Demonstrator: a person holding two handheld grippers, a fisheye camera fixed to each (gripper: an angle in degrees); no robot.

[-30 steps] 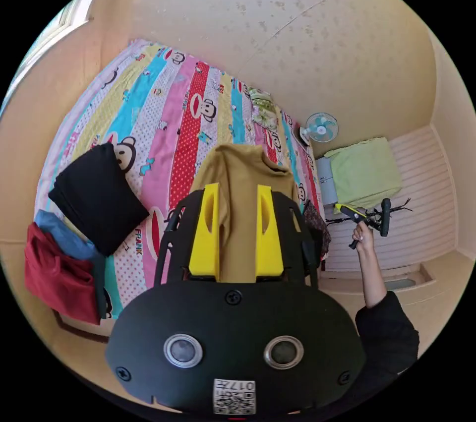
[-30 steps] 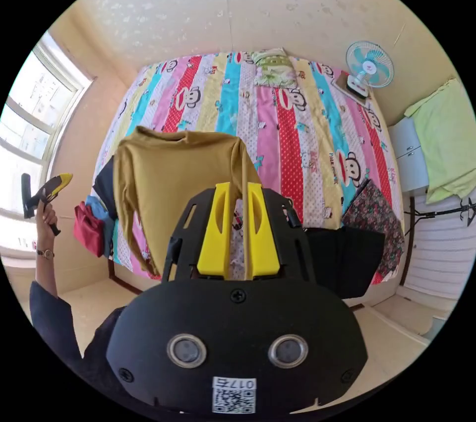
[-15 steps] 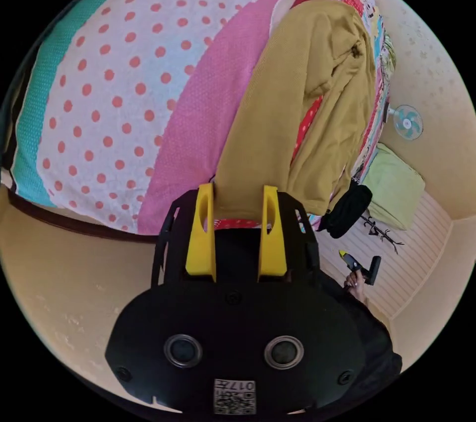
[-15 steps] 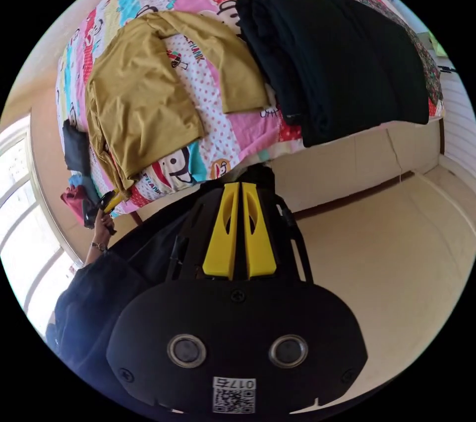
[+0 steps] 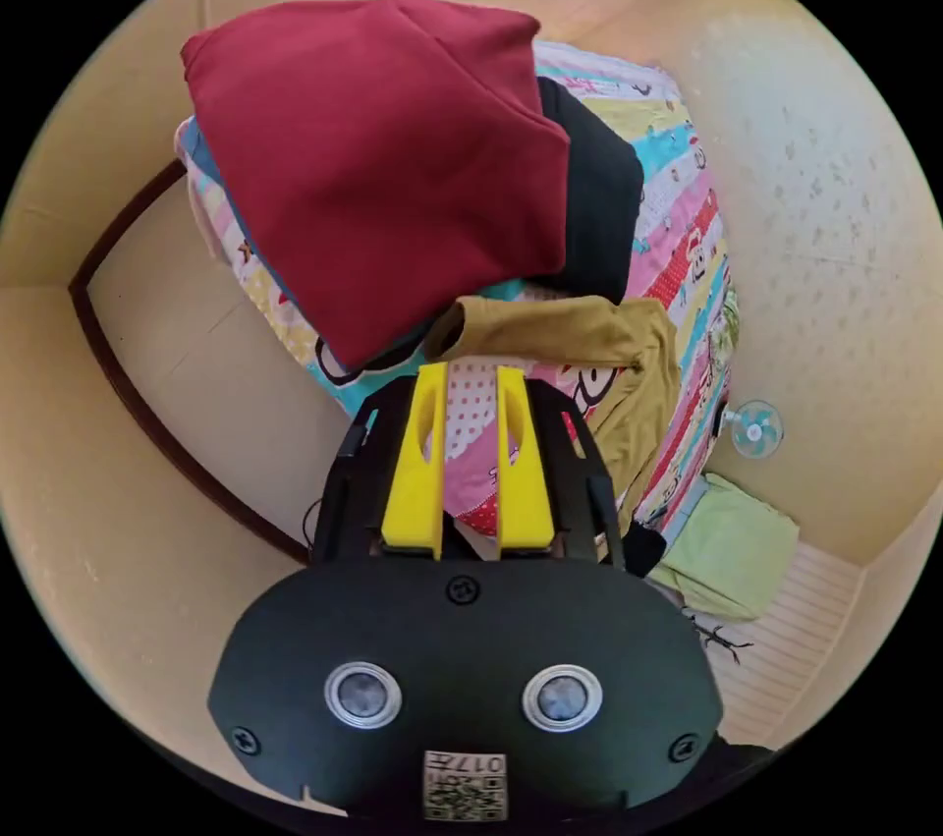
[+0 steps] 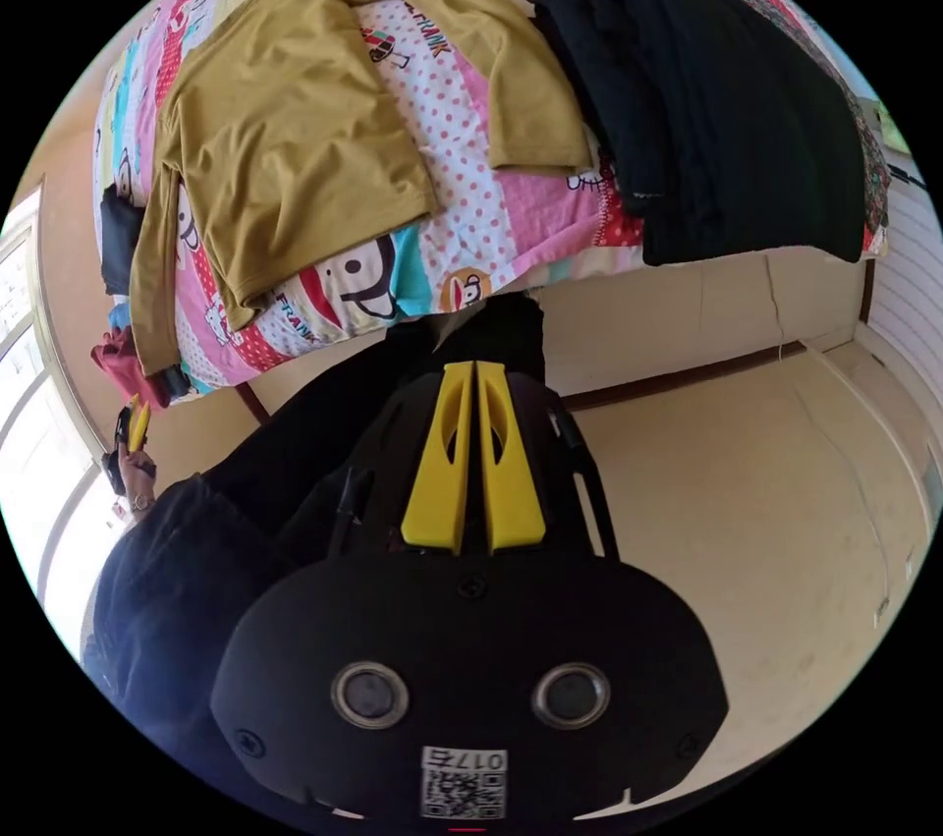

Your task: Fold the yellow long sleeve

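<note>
Mustard-yellow long-sleeved cotton top (image 6: 295, 119) lies flat in your right view's upper left; your right gripper (image 6: 475, 374) is closed and empty, your left gripper (image 5: 470, 379) seemingly slightly parted, holding nothing.

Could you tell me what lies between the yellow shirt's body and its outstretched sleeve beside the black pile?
In the right gripper view, only bare bedsheet lies between the yellow shirt body and that sleeve.

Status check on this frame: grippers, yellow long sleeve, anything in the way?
Left gripper open, empty. Right gripper shut, empty. Yellow long sleeve spread on bed, unfolded. Black garment beside one sleeve.
</note>
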